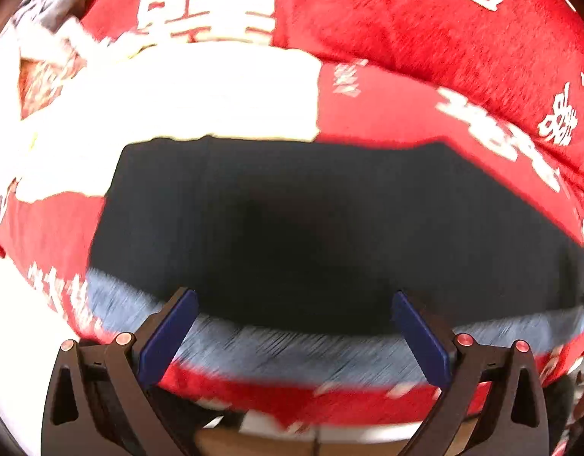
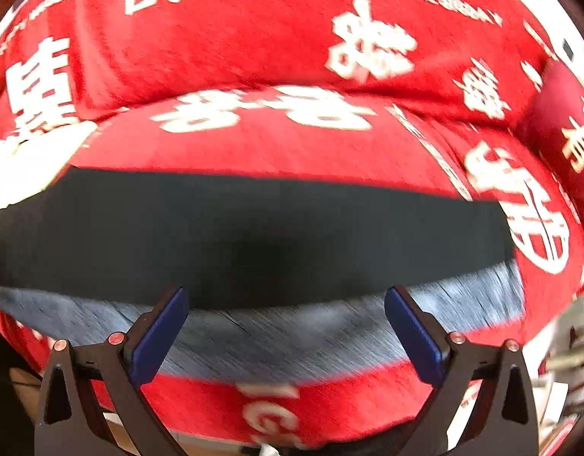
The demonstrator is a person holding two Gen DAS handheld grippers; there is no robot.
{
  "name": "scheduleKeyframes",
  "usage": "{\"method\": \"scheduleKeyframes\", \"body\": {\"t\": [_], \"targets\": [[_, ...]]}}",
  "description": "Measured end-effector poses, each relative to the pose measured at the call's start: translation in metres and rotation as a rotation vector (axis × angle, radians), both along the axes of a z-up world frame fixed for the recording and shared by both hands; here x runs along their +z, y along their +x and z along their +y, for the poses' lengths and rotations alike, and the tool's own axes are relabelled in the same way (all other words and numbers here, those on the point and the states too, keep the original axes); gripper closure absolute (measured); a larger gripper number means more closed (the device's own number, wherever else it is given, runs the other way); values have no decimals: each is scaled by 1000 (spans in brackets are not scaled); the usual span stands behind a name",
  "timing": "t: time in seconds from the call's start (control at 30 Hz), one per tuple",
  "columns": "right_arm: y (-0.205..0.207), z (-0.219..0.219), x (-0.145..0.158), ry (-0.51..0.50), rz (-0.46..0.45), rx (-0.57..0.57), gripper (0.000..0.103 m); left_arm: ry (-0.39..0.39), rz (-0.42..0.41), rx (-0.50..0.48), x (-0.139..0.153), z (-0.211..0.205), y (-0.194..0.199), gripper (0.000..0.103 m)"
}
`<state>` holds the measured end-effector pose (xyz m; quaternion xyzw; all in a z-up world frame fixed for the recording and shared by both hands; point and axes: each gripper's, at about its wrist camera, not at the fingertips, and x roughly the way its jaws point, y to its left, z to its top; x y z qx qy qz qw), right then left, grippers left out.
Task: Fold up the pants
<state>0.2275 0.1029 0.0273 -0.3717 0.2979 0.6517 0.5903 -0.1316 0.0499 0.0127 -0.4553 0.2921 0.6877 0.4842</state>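
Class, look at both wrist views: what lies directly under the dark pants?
A red blanket with white characters shows around the dark pants on every side, so they lie on it. A grey band runs along their near edge. Anything beneath the blanket is covered.

Both wrist views: bright, even light, source not visible. Strong fisheye bowing, dark vignette at corners. Motion smear on the grey fleecy fabric band (image 1: 292, 349) and the red plush blanket with white characters (image 2: 292, 140). White patches overexposed in left view.
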Motion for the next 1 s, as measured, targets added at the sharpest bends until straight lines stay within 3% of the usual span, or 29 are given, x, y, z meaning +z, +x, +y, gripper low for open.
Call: {"method": "scheduleKeyframes", "body": {"t": [0.2,0.27,0.4,0.5,0.57,0.73,1.0], "targets": [[-89,43,-13,43,2,-6,0,-24,123,45,-6,81,49,0],[-110,54,-20,47,-26,-38,0,-31,213,54,-10,94,61,0],[-129,65,-28,68,-73,-75,0,-26,350,38,-13,114,76,0],[-131,74,-40,24,-109,-80,0,-64,437,52,-17,117,71,0],[-119,75,-44,7,-85,-66,0,-81,452,54,-24,122,61,0],[-67,78,-40,26,-127,-118,0,-106,472,108,-25,115,20,0],[59,81,-30,24,-197,-288,0,-149,512,204,-28,85,-44,0]]}}
